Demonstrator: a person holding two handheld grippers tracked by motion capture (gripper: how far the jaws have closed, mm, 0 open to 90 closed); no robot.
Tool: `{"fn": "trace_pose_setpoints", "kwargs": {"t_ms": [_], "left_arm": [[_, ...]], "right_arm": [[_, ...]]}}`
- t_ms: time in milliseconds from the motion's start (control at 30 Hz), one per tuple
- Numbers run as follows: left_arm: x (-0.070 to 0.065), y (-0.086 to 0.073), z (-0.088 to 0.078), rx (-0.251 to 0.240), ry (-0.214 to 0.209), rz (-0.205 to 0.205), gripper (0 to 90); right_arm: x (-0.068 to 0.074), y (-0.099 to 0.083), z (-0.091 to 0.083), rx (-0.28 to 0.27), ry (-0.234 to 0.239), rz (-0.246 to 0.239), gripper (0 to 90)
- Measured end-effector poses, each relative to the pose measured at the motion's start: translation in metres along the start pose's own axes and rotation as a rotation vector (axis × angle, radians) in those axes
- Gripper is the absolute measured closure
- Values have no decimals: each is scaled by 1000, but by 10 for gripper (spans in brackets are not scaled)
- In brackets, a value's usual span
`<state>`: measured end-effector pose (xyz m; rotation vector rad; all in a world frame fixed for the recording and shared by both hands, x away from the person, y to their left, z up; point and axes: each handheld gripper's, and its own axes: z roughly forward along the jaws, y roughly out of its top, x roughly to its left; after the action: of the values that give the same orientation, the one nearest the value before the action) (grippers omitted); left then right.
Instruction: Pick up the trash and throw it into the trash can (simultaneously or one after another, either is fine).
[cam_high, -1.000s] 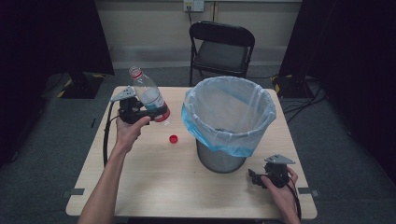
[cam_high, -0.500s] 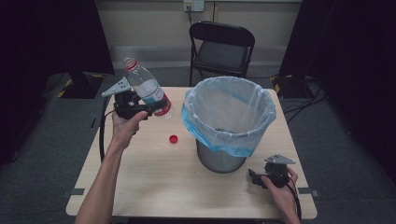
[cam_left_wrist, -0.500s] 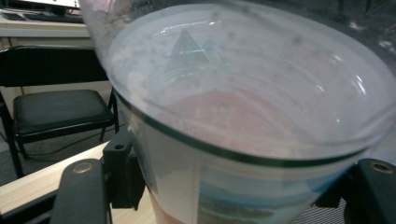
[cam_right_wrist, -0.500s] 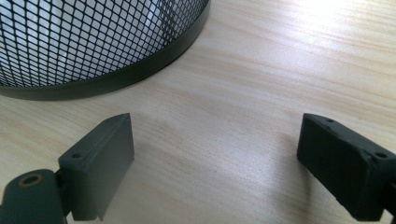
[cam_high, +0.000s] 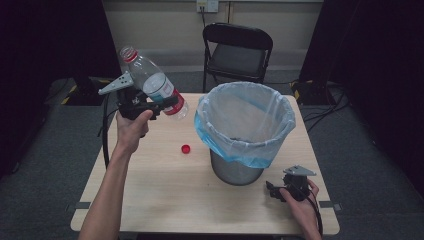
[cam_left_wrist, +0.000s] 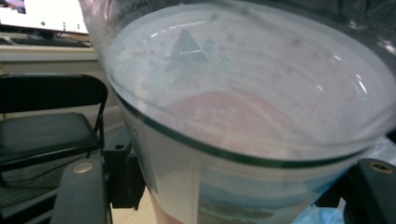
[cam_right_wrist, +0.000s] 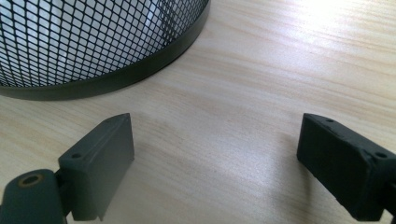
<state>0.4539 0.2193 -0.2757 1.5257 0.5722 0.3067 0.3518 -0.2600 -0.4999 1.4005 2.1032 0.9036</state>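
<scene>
**Left gripper holds an uncapped bottle aloft; right gripper rests open on the tabletop**

The left gripper (cam_high: 167, 102) is clamped around the lower body of a clear plastic water bottle (cam_high: 152, 82), raised above the tabletop's (cam_high: 165, 195) far-left part. The bottle is tilted, its open neck with a red ring pointing up and away to the left, its base toward the bin. In the left gripper view the bottle (cam_left_wrist: 243, 116) sits between the two black jaws, its white, red and blue label close against the lens.

The right gripper (cam_high: 272, 190) lies low at the near-right part of the tabletop, held in the person's right hand (cam_high: 300, 202). In the right gripper view its jaws stand wide apart with nothing between them, only bare pale wood (cam_right_wrist: 219, 121) beneath.

A red bottle cap (cam_high: 186, 148) lies on the tabletop, just left of the bin and below the raised bottle. The black wire-mesh wastebasket (cam_high: 235, 167) stands right of centre, lined with a blue translucent bag (cam_high: 245, 120) folded over its rim; its mesh wall and dark base ring (cam_right_wrist: 93, 42) sit just ahead of the right gripper. Behind the table stands a black folding chair (cam_high: 237, 50), also seen past the bottle in the left gripper view (cam_left_wrist: 46, 126).
</scene>
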Motion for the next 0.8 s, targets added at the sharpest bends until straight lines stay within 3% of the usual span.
{"fn": "trace_pose_setpoints", "kwargs": {"t_ms": [433, 700, 800], "left_arm": [[-18, 25, 5, -35, -41, 42, 295], [-29, 35, 13, -70, -74, 36, 295], [-37, 41, 16, -85, -107, 34, 295]], "right_arm": [[0, 0, 0, 0, 0, 0, 103], [0, 0, 0, 0, 0, 0, 103], [0, 0, 0, 0, 0, 0, 103]]}}
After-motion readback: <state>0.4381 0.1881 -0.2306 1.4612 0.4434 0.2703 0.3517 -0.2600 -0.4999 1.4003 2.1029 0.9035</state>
